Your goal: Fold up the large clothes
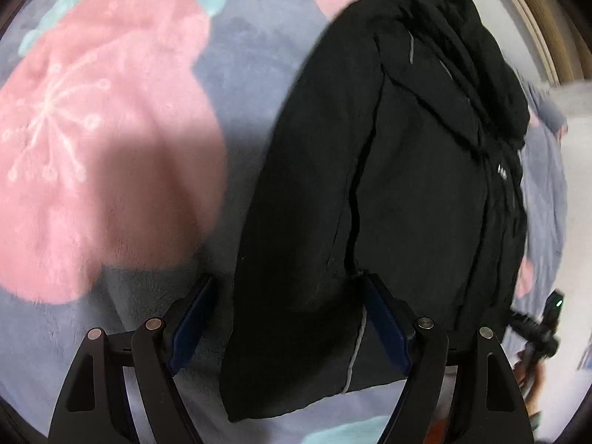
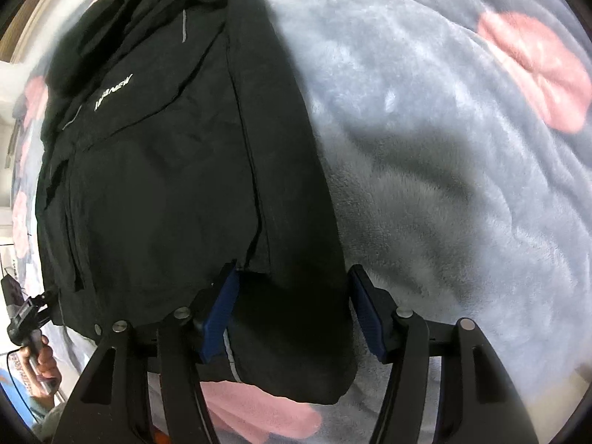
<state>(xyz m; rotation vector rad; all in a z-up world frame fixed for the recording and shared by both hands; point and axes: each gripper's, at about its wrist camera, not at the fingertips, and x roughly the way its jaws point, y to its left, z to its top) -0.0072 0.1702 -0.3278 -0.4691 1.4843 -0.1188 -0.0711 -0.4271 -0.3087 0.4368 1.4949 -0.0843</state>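
A black jacket (image 1: 425,155) lies flat on a fleece blanket, hood at the far end; it also shows in the right wrist view (image 2: 155,170), with a white chest logo. Its two sleeves lie along its sides. My left gripper (image 1: 288,292) is open, its blue-padded fingers (image 1: 192,318) on either side of the left sleeve's cuff (image 1: 296,333). My right gripper (image 2: 292,285) is open, its fingers (image 2: 366,314) on either side of the right sleeve's cuff (image 2: 292,340). Whether the pads touch the cloth I cannot tell.
The grey-blue fleece blanket (image 1: 236,74) with pink and teal flower shapes covers the bed (image 2: 444,148). A wooden bed frame edge (image 1: 532,18) runs behind the hood. The other hand-held gripper shows at the frame side in each view (image 2: 26,318).
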